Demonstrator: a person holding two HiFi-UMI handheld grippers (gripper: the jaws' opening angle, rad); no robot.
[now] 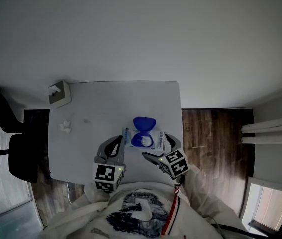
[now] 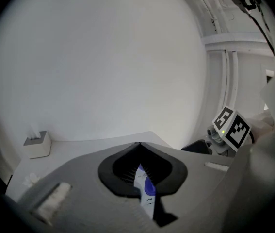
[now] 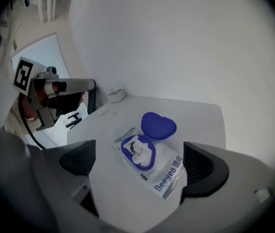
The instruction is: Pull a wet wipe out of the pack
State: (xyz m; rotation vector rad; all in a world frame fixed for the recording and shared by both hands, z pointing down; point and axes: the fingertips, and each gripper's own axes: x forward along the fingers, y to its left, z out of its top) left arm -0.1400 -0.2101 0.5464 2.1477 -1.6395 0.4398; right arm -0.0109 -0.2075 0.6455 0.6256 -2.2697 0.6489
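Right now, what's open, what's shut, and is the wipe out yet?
pack: lying flat, one edge pinched.
lid: open, flipped back.
wipe: in the opening, not pulled out.
left gripper: shut on pack.
right gripper: open, empty, above pack.
tissue box: tissue poking up.

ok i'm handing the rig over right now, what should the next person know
Left gripper: shut on the edge of the wipe pack, which lies on the table.
Right gripper: open, poised over the pack, touching nothing.
Done: blue lid flipped open, wipe tuft showing in the opening.
Left: pinch that wipe with the right gripper and pull it out.
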